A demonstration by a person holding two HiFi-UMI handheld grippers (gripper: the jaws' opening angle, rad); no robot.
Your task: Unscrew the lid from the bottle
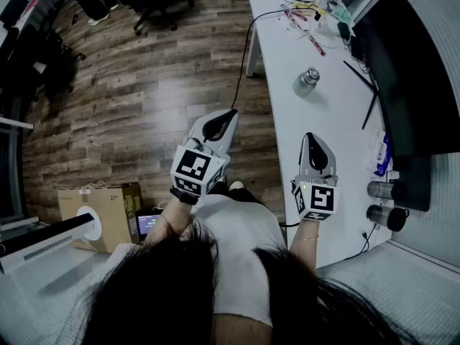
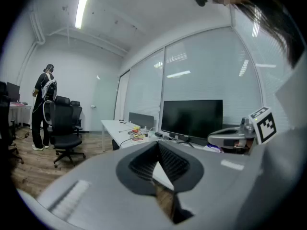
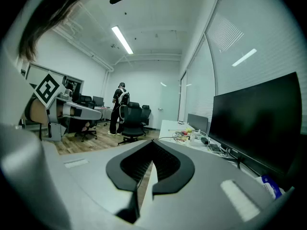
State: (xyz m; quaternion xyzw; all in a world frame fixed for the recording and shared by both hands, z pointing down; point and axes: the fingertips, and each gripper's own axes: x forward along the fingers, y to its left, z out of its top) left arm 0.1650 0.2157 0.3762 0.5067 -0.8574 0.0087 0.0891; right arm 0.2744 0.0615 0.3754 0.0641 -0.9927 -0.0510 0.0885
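Note:
A small clear bottle with a metal lid (image 1: 308, 80) stands upright on the long white table (image 1: 287, 106), well ahead of both grippers. My left gripper (image 1: 227, 115) hangs over the wooden floor just off the table's left edge, shut with nothing in it. Over the table's near part my right gripper (image 1: 311, 138) is also shut and empty. In the left gripper view the jaws (image 2: 157, 146) meet at the tip, and the right gripper (image 2: 236, 138) shows beside them. In the right gripper view the jaws (image 3: 152, 145) are closed too. Neither gripper view shows the bottle.
A black monitor (image 1: 406, 99) stands along the table's right side, with two dark cylinders (image 1: 387, 203) near its base. Cables and small items (image 1: 309, 2) crowd the far end. A cardboard box (image 1: 100, 204) sits on the floor at left. A person (image 2: 43, 104) stands by office chairs (image 2: 64, 128).

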